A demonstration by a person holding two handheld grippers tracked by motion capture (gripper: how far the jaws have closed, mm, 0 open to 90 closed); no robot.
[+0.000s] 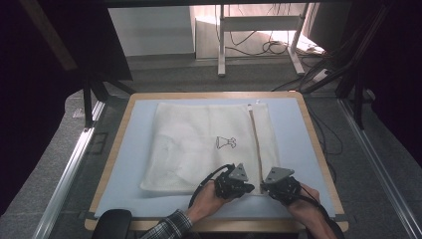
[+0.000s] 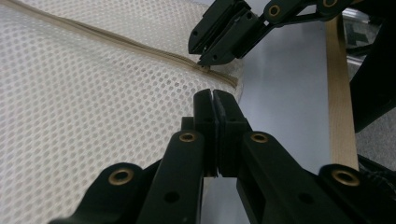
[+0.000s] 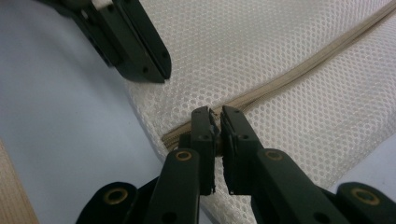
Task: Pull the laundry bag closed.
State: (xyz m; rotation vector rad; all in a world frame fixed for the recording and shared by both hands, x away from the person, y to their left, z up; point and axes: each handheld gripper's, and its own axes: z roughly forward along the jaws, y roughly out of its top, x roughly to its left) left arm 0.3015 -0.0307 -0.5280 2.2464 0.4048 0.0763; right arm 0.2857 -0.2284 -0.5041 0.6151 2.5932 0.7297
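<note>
A white mesh laundry bag [image 1: 199, 144] lies flat on a pale blue mat [image 1: 134, 149]. A beige zipper [image 1: 256, 149] runs down the bag's right side to its near edge. Both grippers meet at that near end, tips facing each other. My right gripper [image 3: 215, 112] is shut on a small zipper pull at the zipper's end [image 3: 303, 70]; its tip [image 2: 205, 63] touches the zipper [image 2: 116, 42]. My left gripper [image 2: 215, 93] is shut just short of it, over the mesh [image 2: 70, 116] by the bag's edge, with nothing visible between its jaws. Seen from the right gripper, the left gripper [image 3: 156, 77] hovers at the bag's edge.
The mat covers a wooden table whose rim [image 1: 114, 154] shows all round. Metal rails [image 1: 74, 159] flank the table. A dark rounded object [image 1: 112, 221] sits at the near left corner. A metal desk frame and cables [image 1: 268, 47] stand on the floor beyond.
</note>
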